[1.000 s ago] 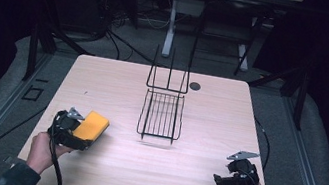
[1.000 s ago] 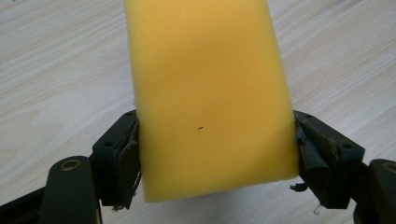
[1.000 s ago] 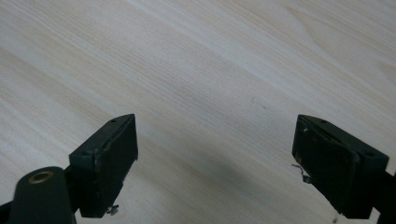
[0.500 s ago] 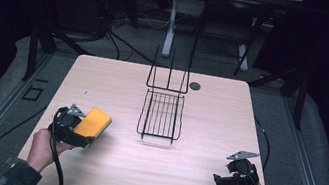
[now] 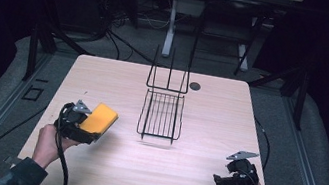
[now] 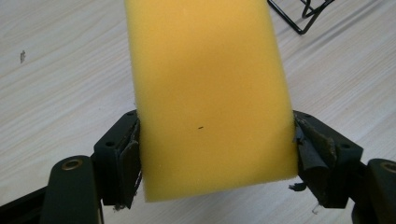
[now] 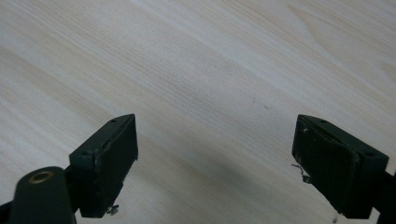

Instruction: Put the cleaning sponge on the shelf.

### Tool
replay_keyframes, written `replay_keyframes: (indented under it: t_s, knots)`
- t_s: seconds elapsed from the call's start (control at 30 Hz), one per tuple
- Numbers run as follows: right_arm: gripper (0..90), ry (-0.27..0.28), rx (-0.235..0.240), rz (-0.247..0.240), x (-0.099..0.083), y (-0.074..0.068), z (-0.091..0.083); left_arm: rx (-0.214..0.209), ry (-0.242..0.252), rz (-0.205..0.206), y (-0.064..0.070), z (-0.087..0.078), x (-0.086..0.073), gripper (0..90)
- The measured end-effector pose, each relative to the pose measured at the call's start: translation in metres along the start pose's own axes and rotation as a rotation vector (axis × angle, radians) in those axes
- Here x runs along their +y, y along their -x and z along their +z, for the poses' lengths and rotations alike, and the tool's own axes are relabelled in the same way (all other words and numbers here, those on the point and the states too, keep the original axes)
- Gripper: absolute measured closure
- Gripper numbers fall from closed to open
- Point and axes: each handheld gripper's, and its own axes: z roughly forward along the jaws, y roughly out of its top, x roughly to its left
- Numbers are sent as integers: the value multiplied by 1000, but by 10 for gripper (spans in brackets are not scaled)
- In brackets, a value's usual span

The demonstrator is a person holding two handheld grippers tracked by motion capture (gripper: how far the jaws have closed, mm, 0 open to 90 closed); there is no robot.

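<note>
A yellow sponge (image 5: 99,118) is clamped between the jaws of my left gripper (image 5: 81,124) near the table's left front. In the left gripper view the sponge (image 6: 208,93) stands up from the jaws, which press on both its sides just above the wood. My right gripper (image 5: 226,181) hovers low at the table's right front, held by a hand. Its jaws stand wide apart in the right gripper view, with bare wood between the fingertips (image 7: 109,158).
A black wire rack (image 5: 162,112) stands in the middle of the light wooden table (image 5: 217,127), its back rising toward the far edge. A small dark round disc (image 5: 195,86) lies beside it at the back. A corner of the rack (image 6: 303,14) lies ahead of the sponge.
The left gripper has shifted slightly with the sponge held in it. The right gripper has stayed in place.
</note>
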Motion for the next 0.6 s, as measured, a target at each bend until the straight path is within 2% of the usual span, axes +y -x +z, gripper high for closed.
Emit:
replay_keyframes:
  t_s: [0.43,0.6]
  knots:
    - [139,-7,1,-5,1,-1,-1,-15,33,22,4,-2,15,257]
    - [139,6,-4,-3,0,-1,-3,-24,42,30,5,-1,22,257]
